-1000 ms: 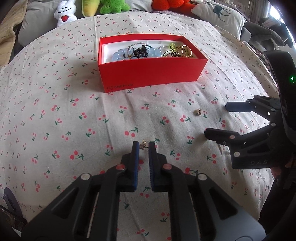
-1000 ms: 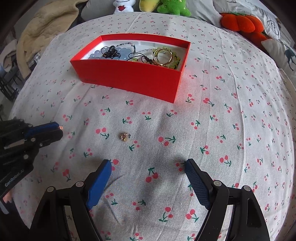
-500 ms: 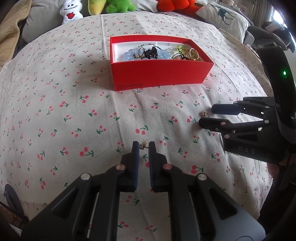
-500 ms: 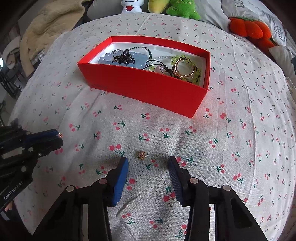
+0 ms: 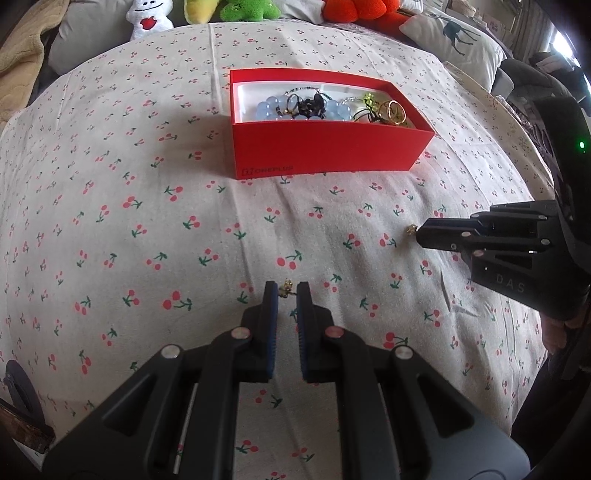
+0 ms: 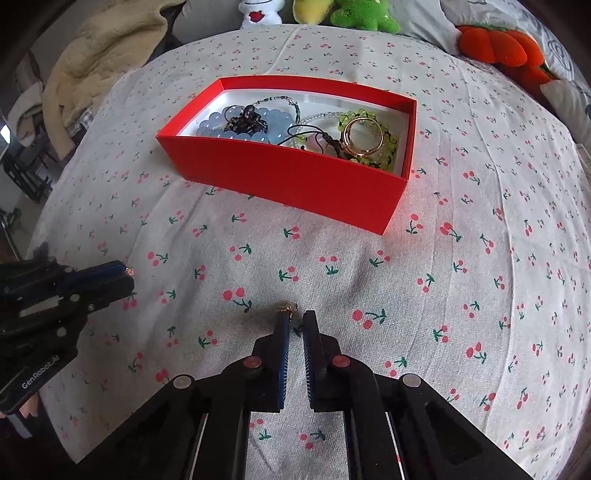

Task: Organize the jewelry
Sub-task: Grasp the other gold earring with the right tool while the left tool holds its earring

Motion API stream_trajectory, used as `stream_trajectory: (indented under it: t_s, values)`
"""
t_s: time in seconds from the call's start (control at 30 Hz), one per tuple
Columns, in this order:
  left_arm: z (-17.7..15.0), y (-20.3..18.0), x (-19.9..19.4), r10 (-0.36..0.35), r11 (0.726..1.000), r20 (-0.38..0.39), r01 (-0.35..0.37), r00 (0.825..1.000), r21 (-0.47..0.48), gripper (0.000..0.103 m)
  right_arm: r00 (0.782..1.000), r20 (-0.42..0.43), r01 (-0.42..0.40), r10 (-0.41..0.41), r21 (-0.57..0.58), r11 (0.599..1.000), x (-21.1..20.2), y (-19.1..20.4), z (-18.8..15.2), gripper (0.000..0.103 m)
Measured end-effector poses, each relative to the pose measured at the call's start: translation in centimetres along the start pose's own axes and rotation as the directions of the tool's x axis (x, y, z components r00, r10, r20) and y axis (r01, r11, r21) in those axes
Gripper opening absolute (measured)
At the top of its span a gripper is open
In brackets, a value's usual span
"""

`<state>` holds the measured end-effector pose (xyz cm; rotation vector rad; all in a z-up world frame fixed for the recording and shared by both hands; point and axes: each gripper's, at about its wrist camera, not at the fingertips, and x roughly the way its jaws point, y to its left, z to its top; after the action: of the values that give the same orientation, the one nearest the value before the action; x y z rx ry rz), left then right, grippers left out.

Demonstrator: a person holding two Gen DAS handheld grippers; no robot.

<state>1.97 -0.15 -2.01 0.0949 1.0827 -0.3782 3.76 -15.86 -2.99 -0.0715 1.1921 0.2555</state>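
Two hand-held tongs work over a cherry-print bedspread [image 6: 461, 258] — each closed down on a tiny gold earring. The left tongs [image 5: 287, 290] are drawn nearly together, with a small gold stud [image 5: 286, 285] pinched at their tips. The right tongs [image 6: 293, 319] are likewise narrowed, a second gold earring [image 6: 288, 307] caught at the tip of their left finger; whether both pads grip it cannot be told. In the left wrist view that earring [image 5: 410, 229] shows at the very tip of the right tongs [image 5: 421, 232]. Well beyond both sits the red box [image 6: 295, 181], open-topped, holding blue beads [image 6: 273, 122], a gold bangle [image 6: 364, 136] and green beads [image 6: 388, 142]. Plush toys [image 6: 364, 14] line the far edge of the bed.
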Motion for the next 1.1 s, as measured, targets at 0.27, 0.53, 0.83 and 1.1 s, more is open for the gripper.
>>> stream_trajectory:
  t_s: [0.27, 0.53, 0.83, 1.1]
  values:
    - [1.5, 0.3, -1.4, -0.024, 0.999, 0.038, 0.025, 0.999, -0.041, 0.011, 0.997, 0.062, -0.05, 0.048, 0.029, 0.998, -3.0, -0.2, 0.8, 0.008]
    - [2.3, 0.1, -1.9, -0.037, 0.997, 0.057, 0.041, 0.998, -0.061, 0.011, 0.994, 0.084, -0.08, 0.075, 0.063, 0.995, -3.8, -0.8, 1.3, 0.017]
    - [1.7, -0.2, -1.3, -0.025, 0.999, 0.03, 0.027, 0.999, -0.045, 0.011, 0.999, -0.01, -0.051, 0.052, 0.081, 0.995, -0.9, -0.5, 0.5, 0.068]
    - [1.5, 0.0, -0.9, -0.018, 0.999, 0.02, 0.019, 1.0, -0.05, 0.011, 0.998, -0.051, -0.02, 0.025, 0.095, 0.995, 1.1, -0.2, 1.2, 0.046]
